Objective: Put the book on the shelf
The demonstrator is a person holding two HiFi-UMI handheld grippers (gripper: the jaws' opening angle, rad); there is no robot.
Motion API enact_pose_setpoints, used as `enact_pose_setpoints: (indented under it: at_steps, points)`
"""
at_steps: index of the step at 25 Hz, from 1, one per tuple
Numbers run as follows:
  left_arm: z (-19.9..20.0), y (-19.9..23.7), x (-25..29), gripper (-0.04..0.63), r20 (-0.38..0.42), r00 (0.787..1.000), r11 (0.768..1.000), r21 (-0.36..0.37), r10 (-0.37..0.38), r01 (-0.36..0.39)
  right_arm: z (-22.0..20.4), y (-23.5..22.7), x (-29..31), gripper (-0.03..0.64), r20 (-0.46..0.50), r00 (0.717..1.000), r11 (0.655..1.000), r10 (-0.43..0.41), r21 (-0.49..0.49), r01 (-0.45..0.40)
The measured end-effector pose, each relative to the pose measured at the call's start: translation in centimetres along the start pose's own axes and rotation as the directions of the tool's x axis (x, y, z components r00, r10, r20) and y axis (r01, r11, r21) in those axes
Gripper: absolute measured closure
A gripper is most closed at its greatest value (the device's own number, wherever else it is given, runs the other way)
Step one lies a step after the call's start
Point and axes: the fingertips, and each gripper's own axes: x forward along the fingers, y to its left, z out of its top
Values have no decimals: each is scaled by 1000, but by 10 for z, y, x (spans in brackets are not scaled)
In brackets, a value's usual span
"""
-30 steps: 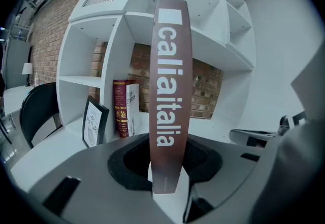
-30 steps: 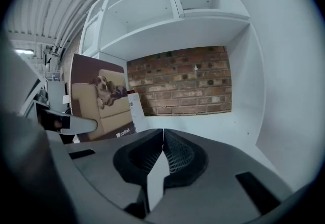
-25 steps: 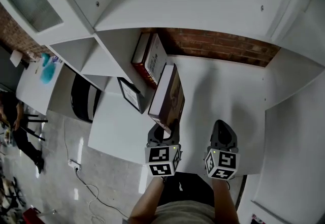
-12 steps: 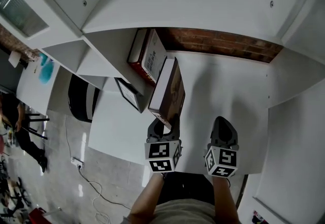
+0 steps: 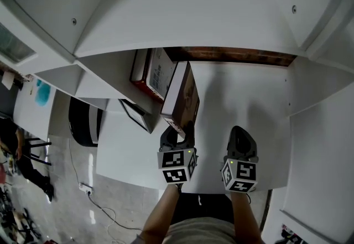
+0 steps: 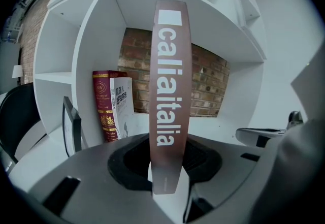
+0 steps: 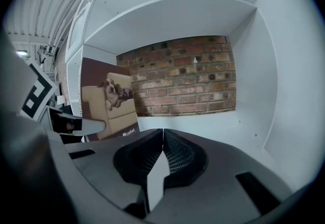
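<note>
One white shelf (image 5: 243, 99) fills your views, its open bay backed by a brick wall (image 7: 177, 75). Your brown book (image 6: 170, 101) stands upright on edge in that bay, spine toward you, just right of a red book (image 6: 104, 106) and a white book (image 6: 124, 106) standing at the bay's left side. Whether its lower edge rests on the shelf board cannot be told. A black frame (image 6: 71, 126) stands outside the bay, to its left. Your left tongs (image 6: 165, 172) grip the brown book's near lower end. Your right tongs (image 7: 162, 152) are closed, pads together on nothing, apart from the book on its right.
</note>
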Motion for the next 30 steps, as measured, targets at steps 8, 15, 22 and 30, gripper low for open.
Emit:
enact_pose_setpoints:
  at_steps: [8,15,22,30]
  points:
    - [5,10,26,448,-1,1000,1000,16,-11,11,-2,-1,11,600,-15,1000,1000,-20,-1,20]
    - [2,18,50,448,-2,1000,999,36,-12,12,-9,2,19,600,-38,999,1000,-30,-8,29]
    - [-10,30,72,448,-23,1000,1000,4,-2,2,-21,3,28,600,-68,997,999,-42,-10,42]
    - [-19,37,93,448,-35,999,1000,-7,6,-6,-29,2,36,600,-89,995,999,-52,-13,51]
